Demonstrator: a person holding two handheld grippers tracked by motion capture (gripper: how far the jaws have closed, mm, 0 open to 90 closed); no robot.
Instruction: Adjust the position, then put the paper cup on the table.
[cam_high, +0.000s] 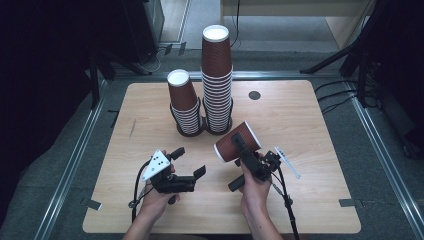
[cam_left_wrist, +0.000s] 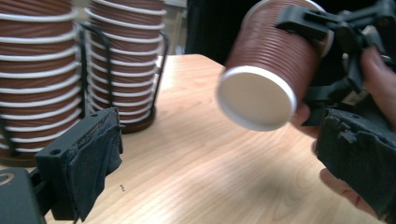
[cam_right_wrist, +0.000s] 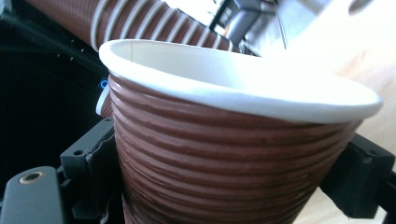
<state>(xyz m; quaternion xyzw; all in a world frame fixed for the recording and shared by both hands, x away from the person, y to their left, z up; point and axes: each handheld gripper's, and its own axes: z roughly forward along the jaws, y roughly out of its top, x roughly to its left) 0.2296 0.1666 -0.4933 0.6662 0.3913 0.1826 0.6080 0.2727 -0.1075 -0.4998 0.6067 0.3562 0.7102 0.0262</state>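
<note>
above the table, right tongs tilted

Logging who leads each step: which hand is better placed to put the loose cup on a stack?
Right. The right gripper is already clamped on the cup, tilted, just in front of the two stacks. The left gripper is open and holds nothing, so it would first need a handover.

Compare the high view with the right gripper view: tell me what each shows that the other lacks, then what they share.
The high view gives the layout: light wooden table, shorter stack of brown ribbed paper cups beside the taller stack, and the open left gripper holding nothing. The right gripper view shows the white inside of the cup. Both show the single brown ribbed paper cup, tilted, clamped by the right gripper.
</note>
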